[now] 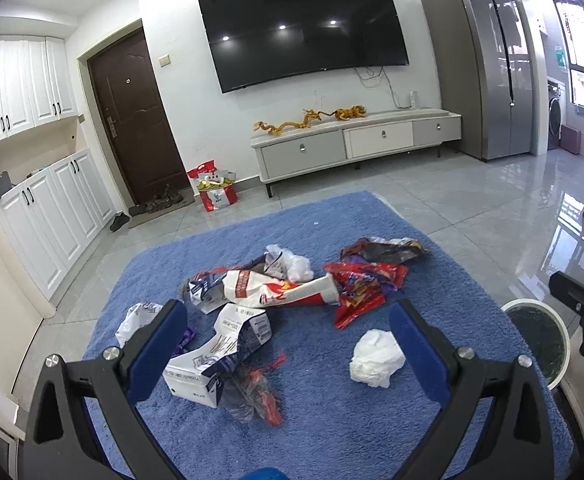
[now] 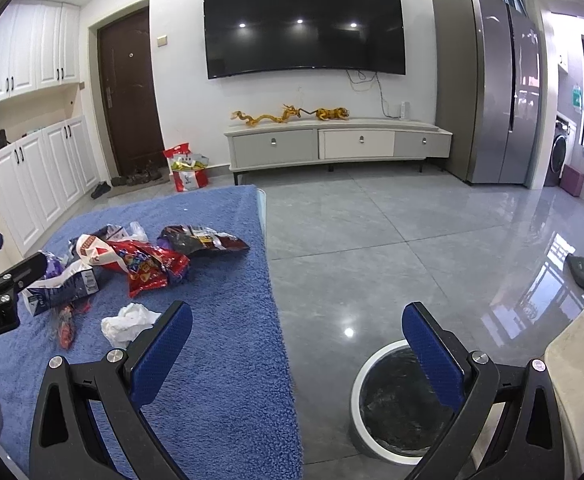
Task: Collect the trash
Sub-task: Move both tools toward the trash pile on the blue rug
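Note:
Trash lies scattered on a blue cloth-covered table: a crushed white carton, a crumpled white tissue, a red snack wrapper, a red-and-white bag and a dark foil bag. My left gripper hovers open above the carton and tissue, holding nothing. My right gripper is open and empty, off the table's right edge, above a round white bin lined with a black bag. The tissue and red wrapper also show left of the right gripper.
A grey tiled floor spreads right of the table. A TV hangs over a low cabinet, with a fridge at the right. A red bag stands by the brown door. A pale counter edge sits near the bin.

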### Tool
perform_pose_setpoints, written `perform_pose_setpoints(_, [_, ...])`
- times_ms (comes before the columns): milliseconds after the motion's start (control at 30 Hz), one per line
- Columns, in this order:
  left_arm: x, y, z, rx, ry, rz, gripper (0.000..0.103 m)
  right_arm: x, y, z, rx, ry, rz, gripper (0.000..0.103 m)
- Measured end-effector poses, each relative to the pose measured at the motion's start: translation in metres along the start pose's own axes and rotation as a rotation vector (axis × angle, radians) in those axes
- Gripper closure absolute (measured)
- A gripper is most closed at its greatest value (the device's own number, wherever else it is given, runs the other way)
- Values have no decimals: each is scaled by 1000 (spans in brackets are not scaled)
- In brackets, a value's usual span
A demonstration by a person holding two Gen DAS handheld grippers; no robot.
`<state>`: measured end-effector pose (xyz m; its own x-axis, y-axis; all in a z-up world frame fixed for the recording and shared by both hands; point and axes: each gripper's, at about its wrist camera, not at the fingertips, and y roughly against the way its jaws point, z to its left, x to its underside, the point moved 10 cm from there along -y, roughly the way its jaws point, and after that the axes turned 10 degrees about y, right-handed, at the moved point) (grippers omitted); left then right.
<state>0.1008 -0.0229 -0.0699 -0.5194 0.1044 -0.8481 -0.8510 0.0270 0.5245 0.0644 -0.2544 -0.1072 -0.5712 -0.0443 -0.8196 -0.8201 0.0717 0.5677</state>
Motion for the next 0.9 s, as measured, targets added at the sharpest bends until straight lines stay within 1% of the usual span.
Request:
perform_pose_setpoints(100, [-3,2,-2,16,7,-8,1,-2,2,1,-4,-2,-3,0])
perform_pose_setpoints(267, [-1,4,0,29,13,10,1,-3,6,4,-1,10,9,0])
perform_pose_setpoints(433, [-2,10,8,46,58,6,1,-5,9,12,-6,30,21,0])
perform_pose_setpoints(667, [2,16,27,34,81,12,1,-8,15,30,-27,61,36,0])
perform_pose_setpoints(900, [5,22,39,44,114,16,1,-15,26,45,-23,112,21,0])
